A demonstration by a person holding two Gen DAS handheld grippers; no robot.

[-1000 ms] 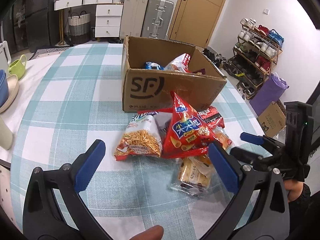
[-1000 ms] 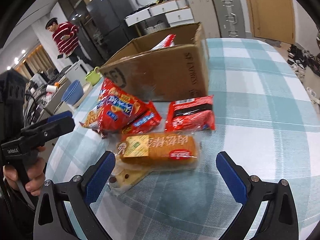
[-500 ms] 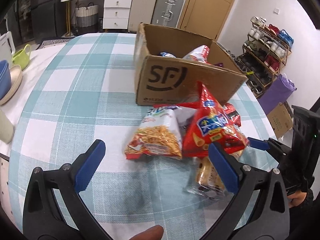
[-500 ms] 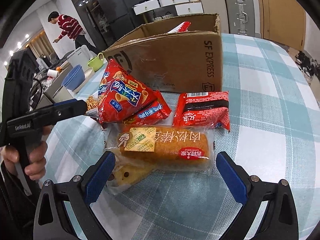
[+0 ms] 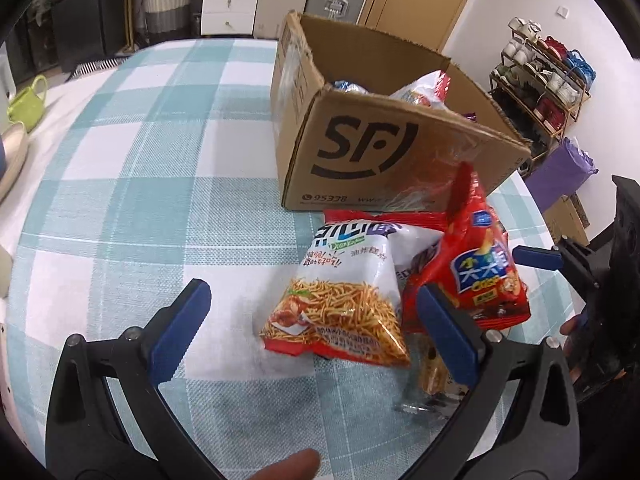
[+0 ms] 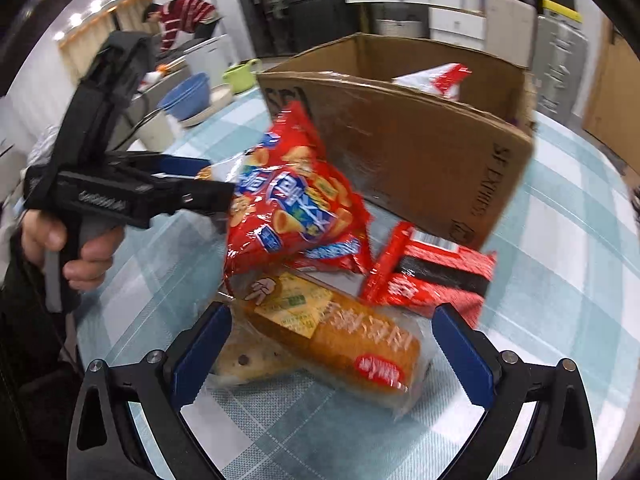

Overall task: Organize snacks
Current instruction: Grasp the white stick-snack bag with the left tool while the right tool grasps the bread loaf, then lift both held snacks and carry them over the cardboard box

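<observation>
Count on the checked surface: one cardboard box, and in front of it a heap of six visible packets.

Left wrist view, centre to lower right of frame:
- one white noodle-snack bag, lying flat in the gap ahead of your left gripper;
- one red cone-snack bag, standing up just right of it, its top corner against the box front;
- one flat red packet, mostly hidden behind those two;
- clear-wrapped items at lower right, largely hidden behind the blue finger pad.

Right wrist view adds what the left cannot show:
- one wrapped bread loaf, lying between the fingers of your right gripper;
- one clear-wrapped biscuit pack under its left end;
- one red-and-black packet, right of centre, beside the box corner.

The noodle bag is almost wholly hidden in this view.

Box contents: at least two packets poke above the rim; the rest is hidden.

Gripper state: your left gripper is spread wide and holds nothing. Your right gripper is also spread wide, fingers either side of the loaf, not pinching it.

Left of frame in the right wrist view: your hand on the left gripper's handle. Upper left, a person in a striped top, a blue bowl and a green cup.
</observation>
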